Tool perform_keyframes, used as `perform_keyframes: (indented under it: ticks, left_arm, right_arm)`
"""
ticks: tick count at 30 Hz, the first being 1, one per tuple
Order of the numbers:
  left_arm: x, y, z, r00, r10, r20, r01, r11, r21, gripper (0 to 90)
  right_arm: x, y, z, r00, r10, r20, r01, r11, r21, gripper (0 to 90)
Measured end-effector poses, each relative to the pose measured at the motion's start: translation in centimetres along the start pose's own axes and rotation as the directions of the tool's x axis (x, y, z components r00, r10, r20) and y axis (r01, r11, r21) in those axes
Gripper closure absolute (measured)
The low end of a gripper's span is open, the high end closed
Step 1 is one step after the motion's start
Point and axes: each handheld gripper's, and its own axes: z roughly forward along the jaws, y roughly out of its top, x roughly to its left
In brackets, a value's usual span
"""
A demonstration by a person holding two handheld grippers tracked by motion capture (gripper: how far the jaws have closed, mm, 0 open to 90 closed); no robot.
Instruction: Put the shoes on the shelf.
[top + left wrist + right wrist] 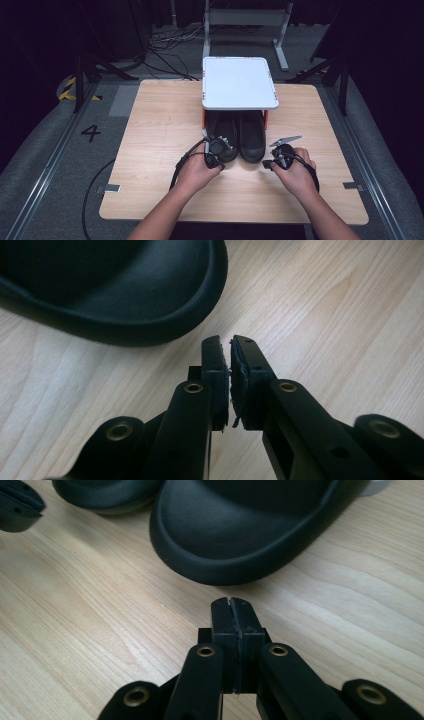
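A pair of black shoes stands side by side on the wooden table (160,125), heels under a small white-topped rack (239,82). The left shoe (223,136) has its rounded toe (125,290) just ahead of my left gripper (216,152) (231,347), whose jaws are shut with nothing between them. The right shoe (251,137) (245,525) lies just ahead of my right gripper (274,161) (232,605), which hangs low over the wood, shut and empty. In the right gripper view the left shoe's toe (105,492) and the left gripper (17,505) sit at the upper left.
The rack has orange posts and a white top; the shoes' backs are hidden beneath it. Bare wood spreads left, right and in front of the shoes. Beyond the table are grey floor, black cables (170,45) and stand legs.
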Motion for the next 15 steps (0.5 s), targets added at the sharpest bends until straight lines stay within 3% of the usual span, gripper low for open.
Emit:
perform_keyframes:
  ticks: [8, 15]
  left_arm:
    - [-0.4, 0.7, 1.4, 0.9998, -0.004, 0.021, 0.003, 0.9972, 0.075, 84.4]
    - [0.1, 1.0, 1.6, 0.9997, -0.023, -0.009, 0.023, 0.9981, 0.057, 83.0]
  right_arm:
    - [0.2, 0.6, 1.2, 0.9998, -0.001, -0.020, 0.001, 1.000, 0.019, 90.0]
    - [0.7, 0.8, 1.4, 0.9994, -0.006, -0.033, 0.007, 1.000, 0.025, 90.0]
